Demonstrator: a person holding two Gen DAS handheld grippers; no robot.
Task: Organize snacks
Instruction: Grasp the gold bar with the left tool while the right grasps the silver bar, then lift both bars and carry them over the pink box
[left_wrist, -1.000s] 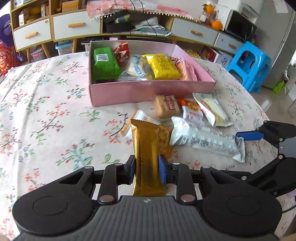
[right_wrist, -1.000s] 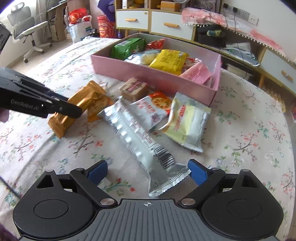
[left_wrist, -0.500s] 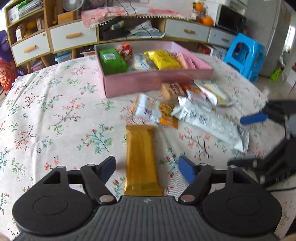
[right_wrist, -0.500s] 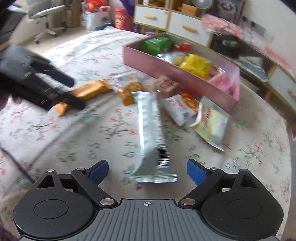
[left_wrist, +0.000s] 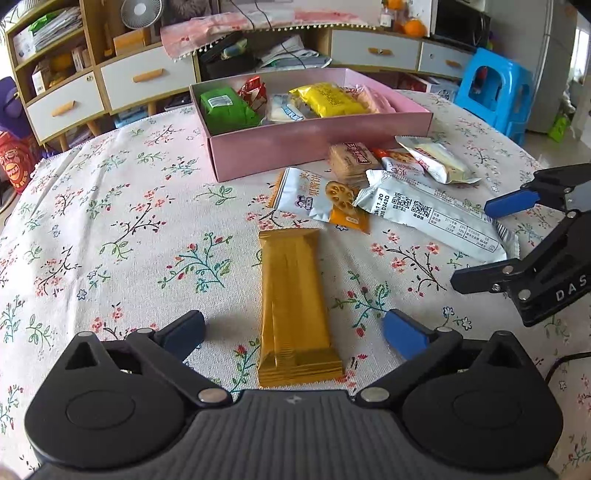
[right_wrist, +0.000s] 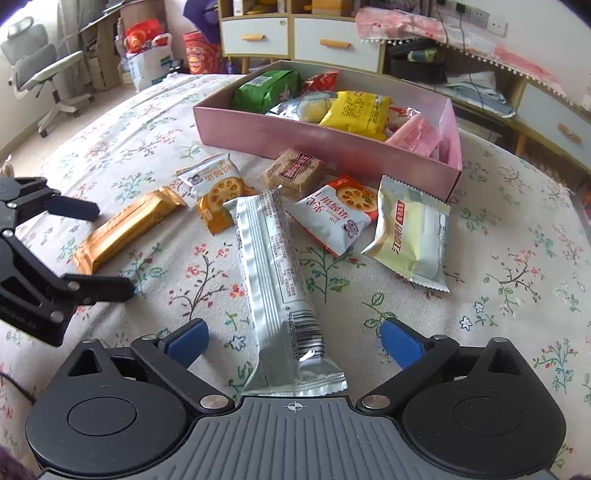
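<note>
Gold bar (left_wrist: 293, 302) lengthwise toward pink box (left_wrist: 317, 144)

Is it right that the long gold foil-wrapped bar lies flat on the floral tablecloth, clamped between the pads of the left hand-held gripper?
Not quite. The long gold foil-wrapped bar does lie flat on the floral tablecloth, but the left hand-held gripper is not clamping it: its jaws have just been opening and stand wide, clear of the bar on both sides. The left wrist view shows this.

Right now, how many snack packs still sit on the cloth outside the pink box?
6: gold bar between the left gripper's open jaws; long silver pack between the right gripper's; lotus-print cracker pack, brown biscuit, red-topped cracker pack, pale-yellow sachet. None seem hidden.
</note>
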